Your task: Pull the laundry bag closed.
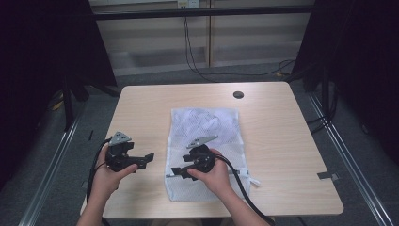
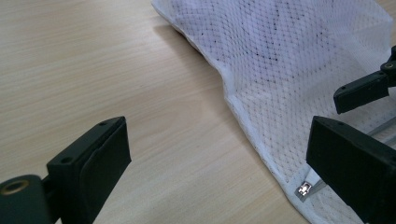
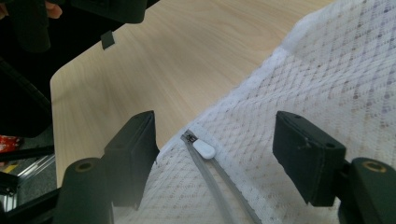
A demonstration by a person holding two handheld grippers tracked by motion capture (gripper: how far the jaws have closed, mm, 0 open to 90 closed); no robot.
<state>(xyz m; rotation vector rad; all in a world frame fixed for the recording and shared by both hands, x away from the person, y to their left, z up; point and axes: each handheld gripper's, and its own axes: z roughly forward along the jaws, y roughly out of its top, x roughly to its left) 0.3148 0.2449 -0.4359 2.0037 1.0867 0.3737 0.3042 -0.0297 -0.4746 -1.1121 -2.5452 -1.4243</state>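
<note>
A white mesh bag (image 1: 203,141) lies mid-table; its zipper pull (image 3: 203,149) is straddled, ungripped, by the released right gripper (image 3: 215,154); the left gripper (image 1: 149,158) is held released.

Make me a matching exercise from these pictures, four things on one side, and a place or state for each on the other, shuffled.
Things:
1. mesh laundry bag
2. zipper pull
3. left gripper
4. dark round disc

Places or states:
A. near the table's far edge
B. lying flat mid-table
C. jaws open above bare wood, beside the bag's edge
D. lying on the bag, in line with the gap between the right gripper's open jaws

Pairs: 1-B, 2-D, 3-C, 4-A
</note>
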